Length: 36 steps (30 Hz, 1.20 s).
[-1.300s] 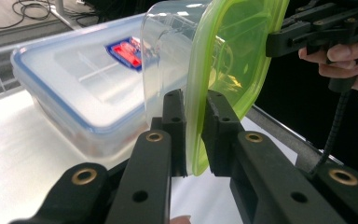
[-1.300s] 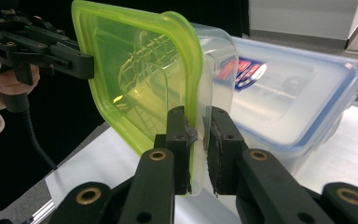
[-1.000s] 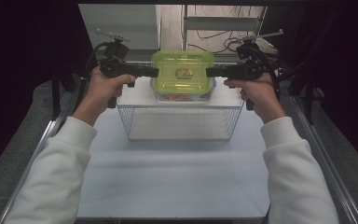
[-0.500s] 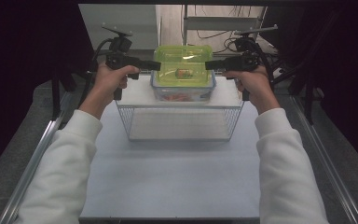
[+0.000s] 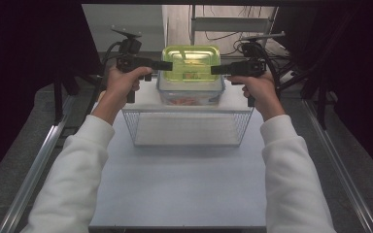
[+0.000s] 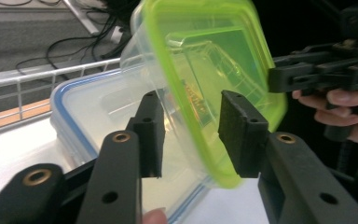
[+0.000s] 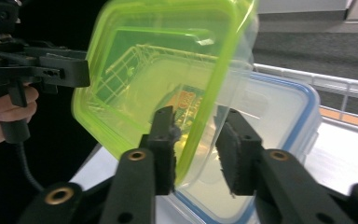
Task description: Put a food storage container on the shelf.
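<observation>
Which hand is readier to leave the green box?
Left, probably. Both sets of jaws have just been opening around the green lid. The left hand-held gripper's pads stand clear of it; one right hand-held gripper pad looks against it.

Two white-sleeved forearms reach up from the bottom edge of the high view, one toward eleven o'clock, the other toward one. The left hand (image 5: 121, 82) grips the left gripper (image 5: 167, 65) level, its jaws pointing toward three o'clock; the right hand (image 5: 258, 87) holds the right gripper (image 5: 216, 70) level, its jaws pointing toward nine, so the tips face each other. Both pairs of jaws have just been opening and now stand parted, their pads (image 6: 237, 135) off what lies between them, as do the right's pads (image 7: 237, 156).
</observation>
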{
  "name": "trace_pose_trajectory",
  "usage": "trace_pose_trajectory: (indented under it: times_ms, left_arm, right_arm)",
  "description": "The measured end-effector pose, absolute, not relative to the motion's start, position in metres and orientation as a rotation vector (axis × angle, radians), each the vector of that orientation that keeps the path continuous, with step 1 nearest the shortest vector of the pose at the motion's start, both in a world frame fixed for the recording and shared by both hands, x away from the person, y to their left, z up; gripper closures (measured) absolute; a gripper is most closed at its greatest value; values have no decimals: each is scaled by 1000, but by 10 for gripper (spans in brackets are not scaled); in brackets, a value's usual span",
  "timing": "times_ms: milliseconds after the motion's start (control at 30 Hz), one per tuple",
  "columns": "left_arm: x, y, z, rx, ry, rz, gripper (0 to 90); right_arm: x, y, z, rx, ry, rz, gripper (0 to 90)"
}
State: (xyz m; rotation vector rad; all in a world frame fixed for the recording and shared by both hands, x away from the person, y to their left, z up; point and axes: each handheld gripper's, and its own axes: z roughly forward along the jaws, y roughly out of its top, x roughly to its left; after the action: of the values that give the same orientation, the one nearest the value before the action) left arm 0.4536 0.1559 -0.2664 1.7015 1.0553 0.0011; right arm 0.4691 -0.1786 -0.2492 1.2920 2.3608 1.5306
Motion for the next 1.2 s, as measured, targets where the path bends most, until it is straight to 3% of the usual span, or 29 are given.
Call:
trace_pose_trajectory:
  times_ms: [100,200,367,533,733,1200]
  left_arm:
    - [456,154,-269,1699,1054,-11,555]
    - [457,153,-271,1703,1045,-12,447]
    - [457,152,-270,1673,1038,-16,306]
    - [454,157,-267,1679,1032,7,267]
    - [447,162,-263,1689,1039,37,220]
    - [414,189,-266,1784,1043,54,239]
  right_arm:
    - [470,-180,-251,1318,2338,1529,604]
    - [470,-181,-252,1323,2335,1547,595]
    - [468,-179,-253,1339,2306,1547,484]
    - [465,-181,-250,1342,2283,1563,385]
    - [459,-186,-246,1346,2270,1581,377]
    - [443,-213,-244,1320,2315,1616,341]
